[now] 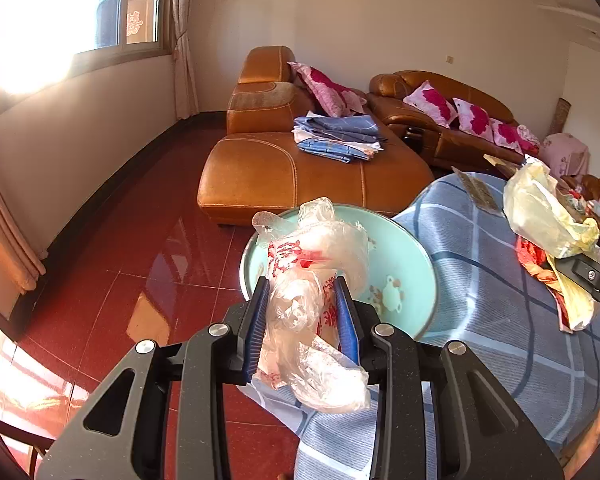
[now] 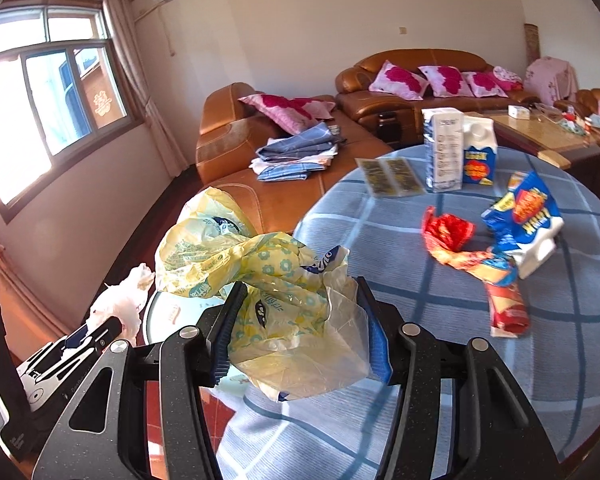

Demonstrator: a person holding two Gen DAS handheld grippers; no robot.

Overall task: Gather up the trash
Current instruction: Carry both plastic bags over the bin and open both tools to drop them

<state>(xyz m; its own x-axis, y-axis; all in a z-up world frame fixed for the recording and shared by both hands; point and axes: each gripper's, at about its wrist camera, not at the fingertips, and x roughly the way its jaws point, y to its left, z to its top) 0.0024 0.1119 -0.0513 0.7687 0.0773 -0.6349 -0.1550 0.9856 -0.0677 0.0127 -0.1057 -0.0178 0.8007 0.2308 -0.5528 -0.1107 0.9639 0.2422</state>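
My left gripper [image 1: 302, 286] is shut on a crumpled clear plastic bag with red print [image 1: 308, 284], held over a pale green basin [image 1: 404, 264] beside the round table. My right gripper [image 2: 302, 292] is shut on a crumpled yellow plastic bag with a flower pattern [image 2: 260, 272], held at the table's left edge; the bag [image 1: 540, 212] also shows at the right of the left wrist view. On the blue checked tablecloth [image 2: 440, 300] lie a red and orange wrapper [image 2: 456, 240], a blue snack bag [image 2: 528, 216], two cartons [image 2: 460, 148] and a flat yellow packet [image 2: 392, 176].
An orange leather sofa [image 1: 284, 168] with folded blue cloths [image 1: 336, 138] and pink cushions stands behind the table. A wooden coffee table [image 2: 540, 132] is at the far right. Red tiled floor [image 1: 140, 264] spreads to the left, below a window [image 2: 48, 96].
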